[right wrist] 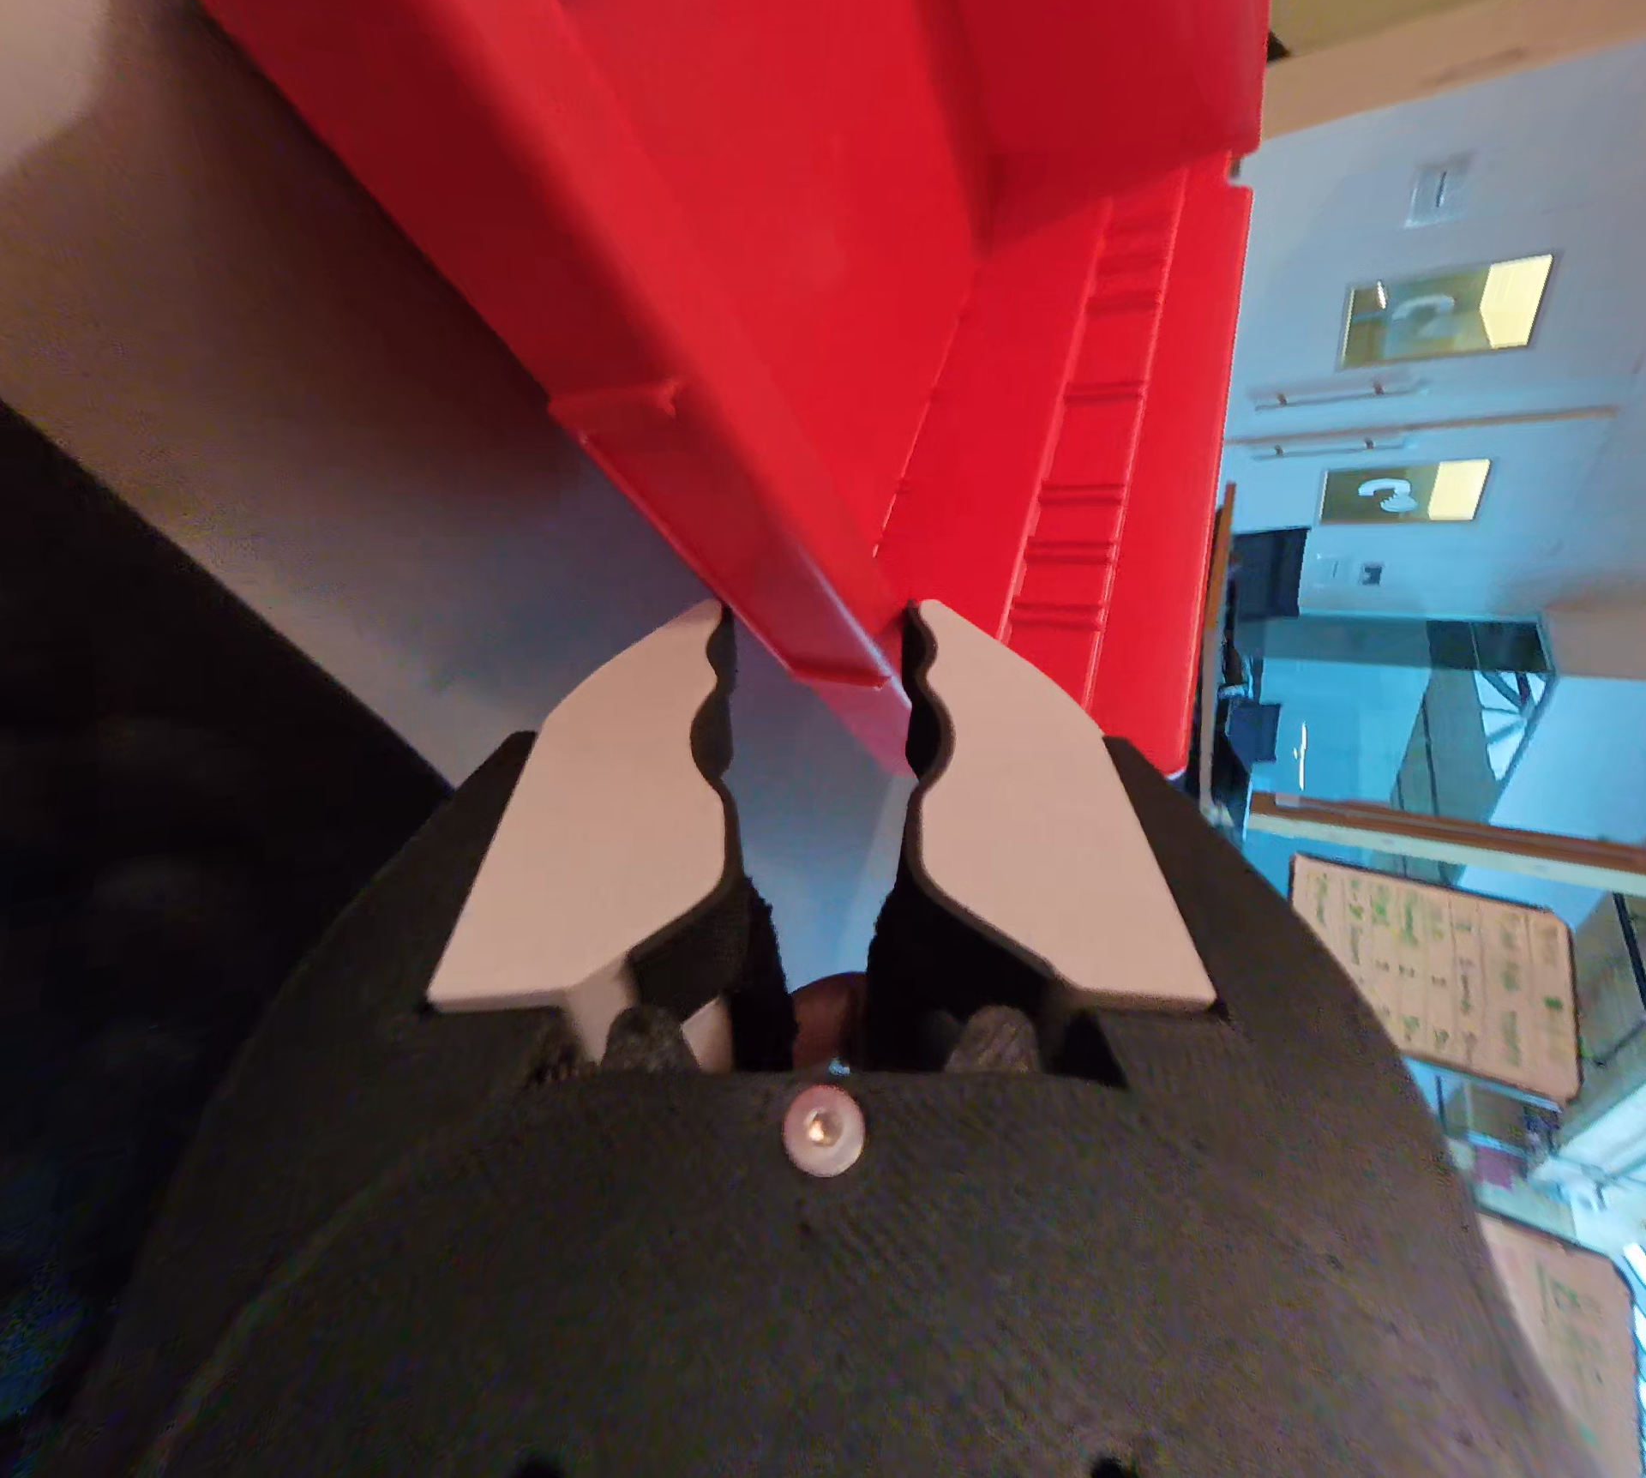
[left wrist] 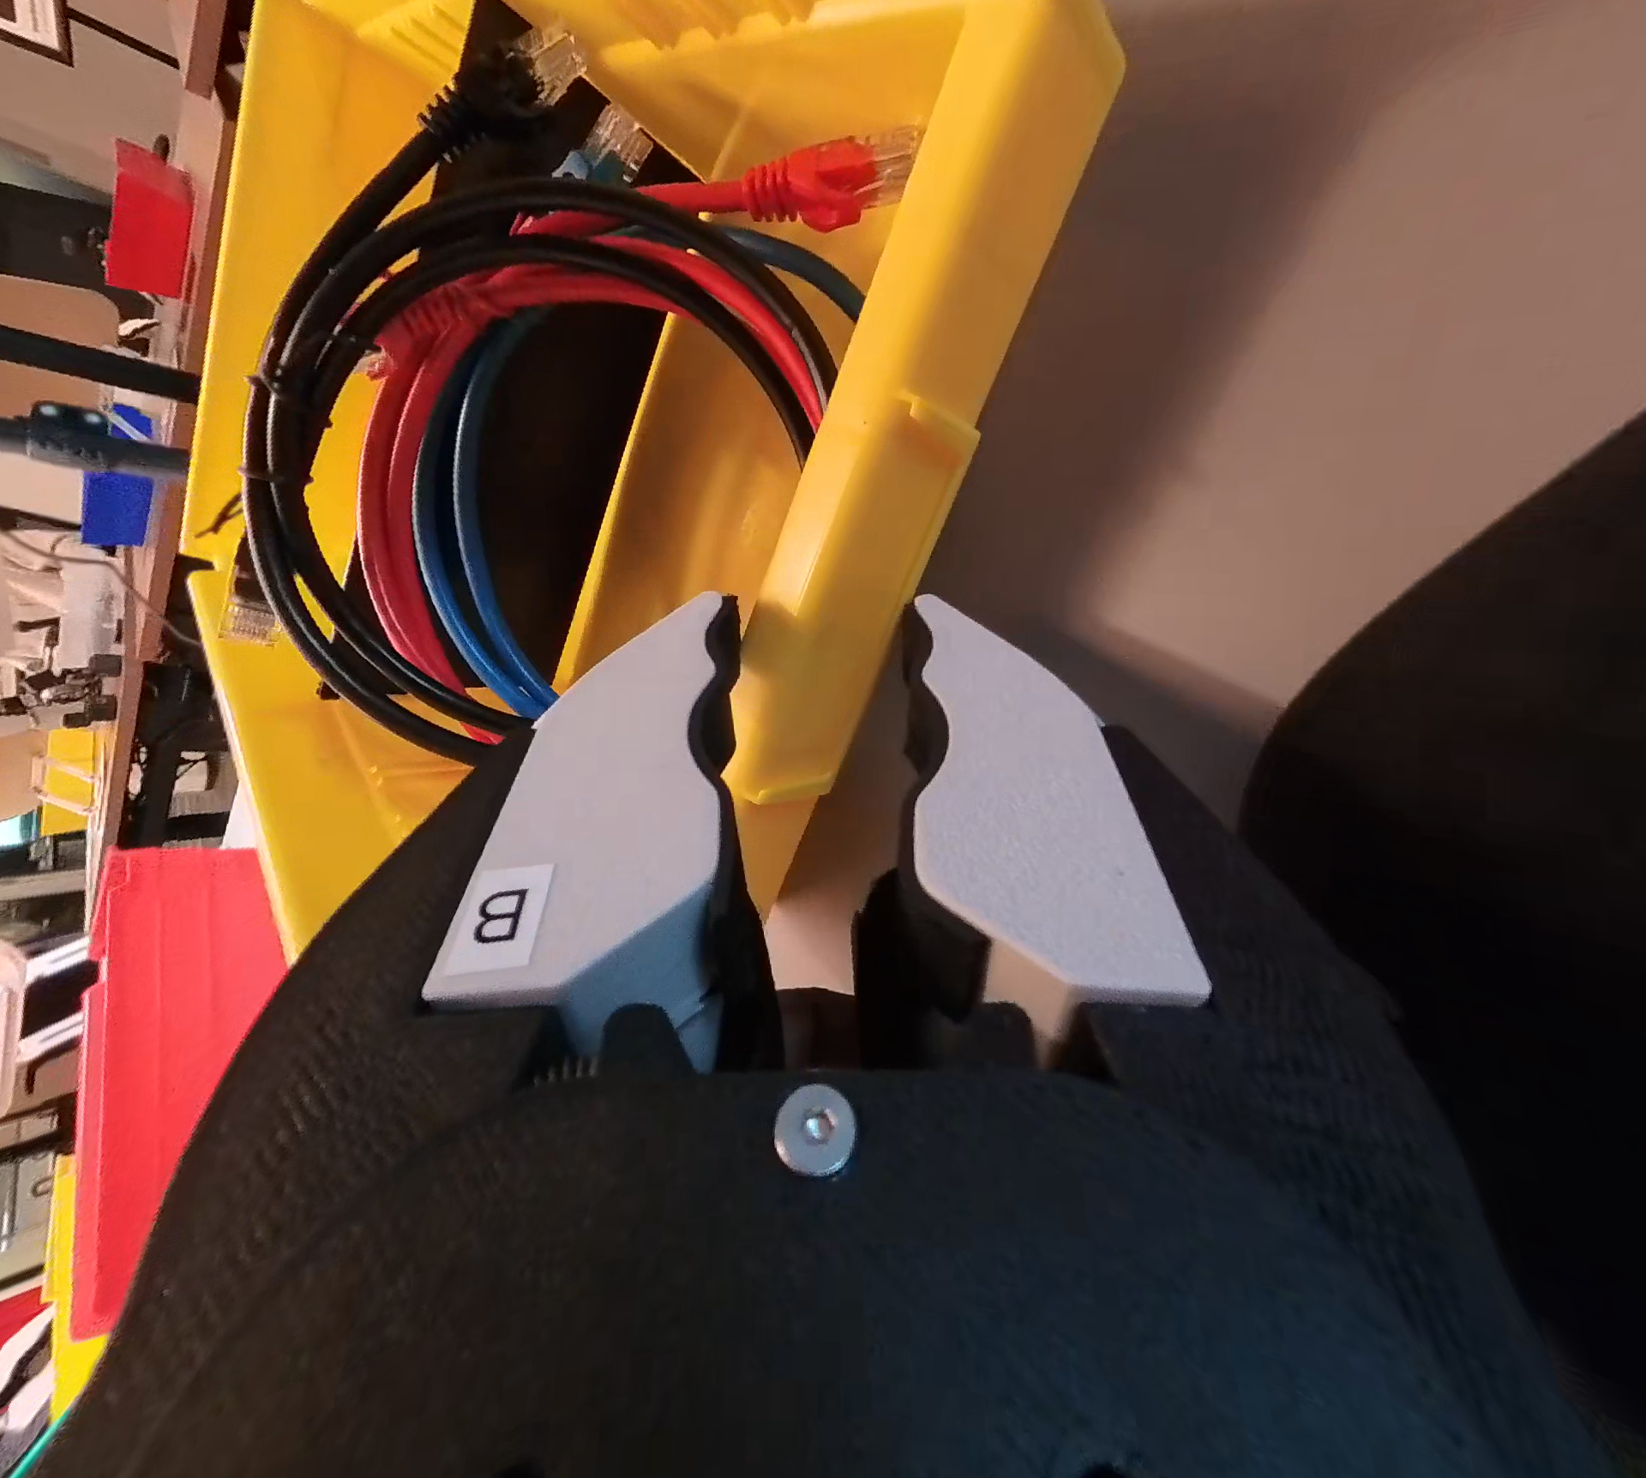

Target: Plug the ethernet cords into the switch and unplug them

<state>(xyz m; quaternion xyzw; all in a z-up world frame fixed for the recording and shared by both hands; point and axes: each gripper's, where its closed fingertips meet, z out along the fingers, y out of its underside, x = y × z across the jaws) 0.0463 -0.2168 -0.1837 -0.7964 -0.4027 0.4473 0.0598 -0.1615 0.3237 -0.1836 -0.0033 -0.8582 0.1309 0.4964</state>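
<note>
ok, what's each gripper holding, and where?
Left gripper: yellow bin, by its rim. Right gripper: red bin, by its rim corner.

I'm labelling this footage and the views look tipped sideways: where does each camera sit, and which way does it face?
Left wrist view: sits on the left gripper, looking along its grey fingers at a yellow plastic bin of coiled black, red and blue ethernet cords; its rim lies between the fingers.
Right wrist view: sits on the right gripper, facing a red plastic bin whose rim lies between its fingers; room behind.
Shared: each shows only its own gripper, around a bin rim; no object certainly appears in both.
</note>
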